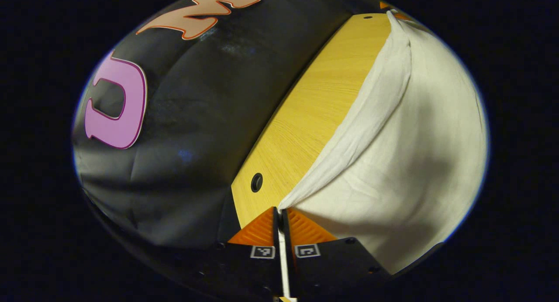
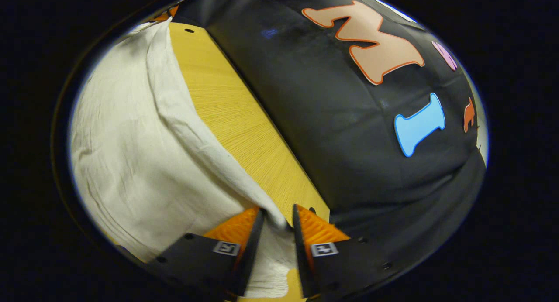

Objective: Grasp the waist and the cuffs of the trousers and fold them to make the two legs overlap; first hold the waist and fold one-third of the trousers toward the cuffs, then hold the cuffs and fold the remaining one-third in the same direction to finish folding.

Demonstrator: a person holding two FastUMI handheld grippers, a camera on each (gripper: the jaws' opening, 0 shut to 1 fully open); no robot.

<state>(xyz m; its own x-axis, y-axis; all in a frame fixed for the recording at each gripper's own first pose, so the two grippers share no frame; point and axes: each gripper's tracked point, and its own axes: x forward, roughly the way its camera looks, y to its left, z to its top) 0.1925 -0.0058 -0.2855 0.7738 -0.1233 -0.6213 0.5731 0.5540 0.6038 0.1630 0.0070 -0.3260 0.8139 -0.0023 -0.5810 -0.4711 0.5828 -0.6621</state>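
The cream trousers (image 1: 406, 162) hang as a taut sheet over the yellow wooden table (image 1: 314, 110). Their rolled top edge (image 1: 371, 105) stretches from one gripper to the other. In the left gripper view, my left gripper (image 1: 279, 214) is shut on one corner of that edge, jaws almost touching. In the right gripper view, my right gripper (image 2: 278, 218) is shut on the other corner, where the trousers (image 2: 139, 153) are bunched between its fingers. I cannot tell whether the held edge is the waist or the cuffs.
The table's edge runs beside the black cloth wall (image 1: 188, 132), which sits close behind the table (image 2: 236, 114). Small round holes (image 1: 257, 182) mark the tabletop near its edge.
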